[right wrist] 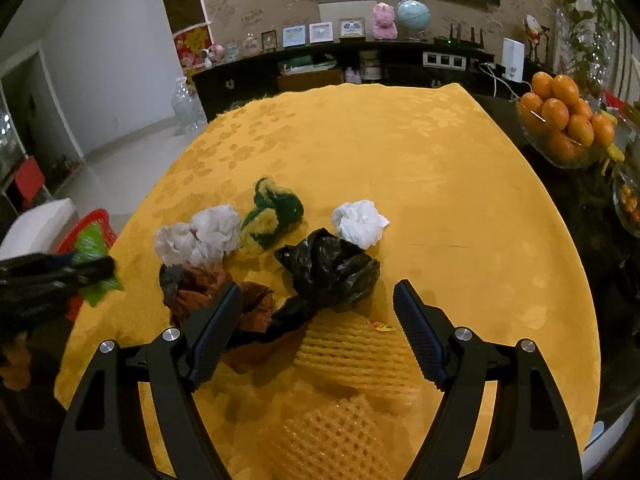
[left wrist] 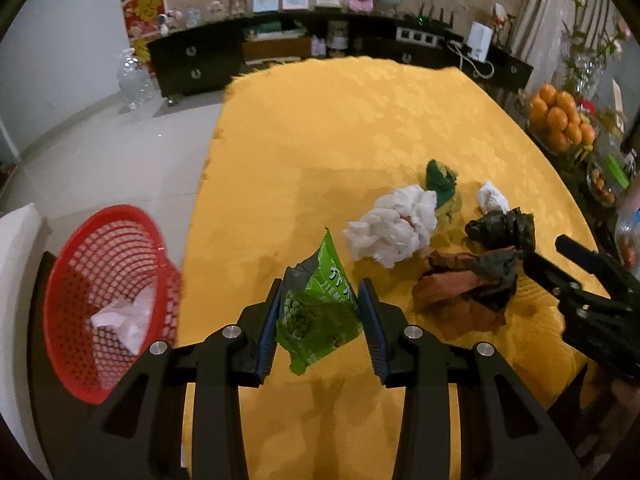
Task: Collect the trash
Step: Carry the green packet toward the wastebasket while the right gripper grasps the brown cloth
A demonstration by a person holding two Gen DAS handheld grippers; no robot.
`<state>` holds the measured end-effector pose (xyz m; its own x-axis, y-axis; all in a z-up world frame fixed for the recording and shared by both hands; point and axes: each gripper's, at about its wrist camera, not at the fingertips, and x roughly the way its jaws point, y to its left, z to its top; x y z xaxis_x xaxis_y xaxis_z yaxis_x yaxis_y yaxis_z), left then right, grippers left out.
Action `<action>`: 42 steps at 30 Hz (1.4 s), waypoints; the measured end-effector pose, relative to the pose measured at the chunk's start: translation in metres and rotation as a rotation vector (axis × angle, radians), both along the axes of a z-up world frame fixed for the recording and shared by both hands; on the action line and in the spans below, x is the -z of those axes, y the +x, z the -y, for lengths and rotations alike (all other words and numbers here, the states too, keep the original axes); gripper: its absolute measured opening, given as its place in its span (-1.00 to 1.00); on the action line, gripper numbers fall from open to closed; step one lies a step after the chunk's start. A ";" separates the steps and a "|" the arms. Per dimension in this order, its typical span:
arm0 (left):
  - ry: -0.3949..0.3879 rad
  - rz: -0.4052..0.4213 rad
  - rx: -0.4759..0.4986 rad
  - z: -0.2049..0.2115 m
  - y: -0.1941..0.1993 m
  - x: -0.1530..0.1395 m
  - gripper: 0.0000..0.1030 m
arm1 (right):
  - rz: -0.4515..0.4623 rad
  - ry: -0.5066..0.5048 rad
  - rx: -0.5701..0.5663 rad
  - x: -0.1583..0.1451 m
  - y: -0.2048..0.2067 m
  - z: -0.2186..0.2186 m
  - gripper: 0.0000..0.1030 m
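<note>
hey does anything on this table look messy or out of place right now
Yes. A cluster of crumpled trash sits on the yellow tablecloth: white tissue wads, a black plastic bag, brown paper and foam fruit netting. The left gripper holds a torn green snack packet.

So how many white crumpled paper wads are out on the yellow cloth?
2: a big crumpled white paper wad beside the green scrap, a smaller white wad behind the black bag. More may be hidden underneath.
</note>
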<state>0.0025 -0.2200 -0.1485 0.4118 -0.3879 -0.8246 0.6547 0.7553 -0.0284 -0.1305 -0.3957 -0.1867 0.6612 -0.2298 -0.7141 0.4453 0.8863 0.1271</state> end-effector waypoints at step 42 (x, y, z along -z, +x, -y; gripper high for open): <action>-0.098 -0.052 -0.206 -0.113 0.010 -0.006 -0.30 | -0.128 -0.027 -0.192 0.004 0.076 -0.053 0.22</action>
